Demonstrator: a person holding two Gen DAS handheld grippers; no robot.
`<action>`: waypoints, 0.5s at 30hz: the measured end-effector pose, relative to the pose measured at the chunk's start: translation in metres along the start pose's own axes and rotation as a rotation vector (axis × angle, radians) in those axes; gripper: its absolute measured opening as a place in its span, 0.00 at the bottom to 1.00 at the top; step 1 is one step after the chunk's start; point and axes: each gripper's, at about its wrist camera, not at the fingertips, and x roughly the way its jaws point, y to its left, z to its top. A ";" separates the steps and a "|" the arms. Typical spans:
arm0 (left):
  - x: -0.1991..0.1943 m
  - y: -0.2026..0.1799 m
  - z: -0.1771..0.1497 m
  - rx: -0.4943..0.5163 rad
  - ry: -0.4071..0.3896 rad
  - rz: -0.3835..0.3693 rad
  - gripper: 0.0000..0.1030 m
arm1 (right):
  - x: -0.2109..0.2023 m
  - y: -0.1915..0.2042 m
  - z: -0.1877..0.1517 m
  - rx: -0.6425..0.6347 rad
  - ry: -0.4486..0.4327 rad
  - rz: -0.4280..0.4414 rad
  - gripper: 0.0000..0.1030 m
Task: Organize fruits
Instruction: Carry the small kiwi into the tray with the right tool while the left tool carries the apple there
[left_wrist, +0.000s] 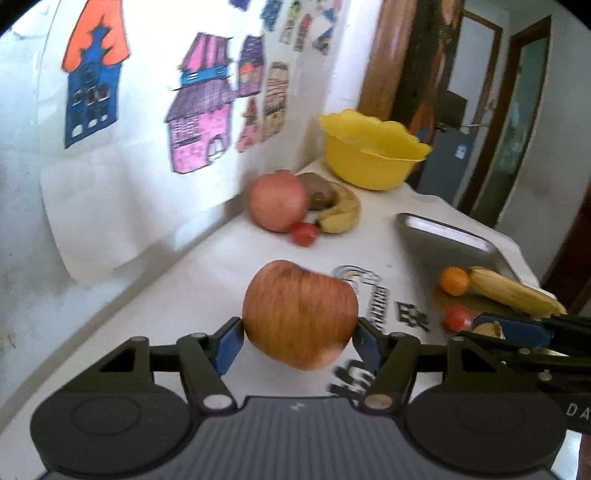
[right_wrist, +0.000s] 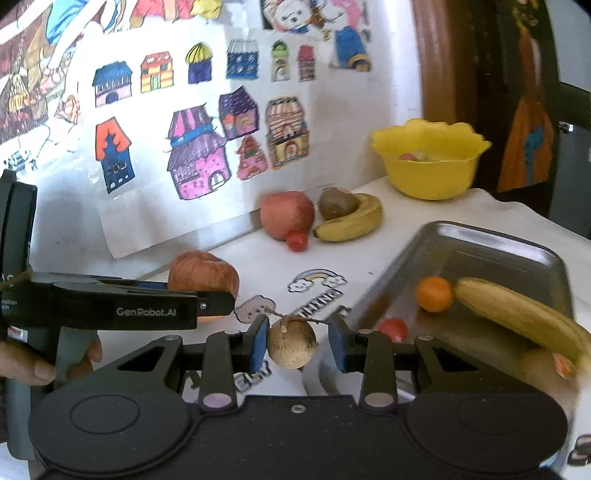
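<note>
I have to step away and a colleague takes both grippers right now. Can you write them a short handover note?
Left gripper: shut on the apple, held above the table.
Right gripper: fingers around a small round brown fruit with a stem; a gap shows on one side, so the grip is unclear.
Done: metal tray holds an orange, banana and red tomato; the yellow bowl has some fruit inside.
Left: by the wall, a second apple, kiwi, banana and small tomato, plus both held fruits.

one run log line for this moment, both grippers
left hand-held gripper: shut on apple | right hand-held gripper: round brown fruit between fingers, grip unclear | metal tray: orange, banana, tomato
</note>
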 end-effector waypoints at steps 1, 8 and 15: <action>-0.001 -0.003 -0.001 0.005 0.000 -0.009 0.67 | -0.004 -0.002 -0.002 0.006 -0.002 -0.007 0.36; -0.004 -0.021 -0.005 0.062 -0.009 0.005 0.67 | -0.024 -0.012 -0.013 0.038 -0.009 -0.035 0.36; 0.006 -0.025 0.000 0.111 0.002 0.017 0.77 | -0.027 -0.013 -0.016 0.043 -0.010 -0.030 0.36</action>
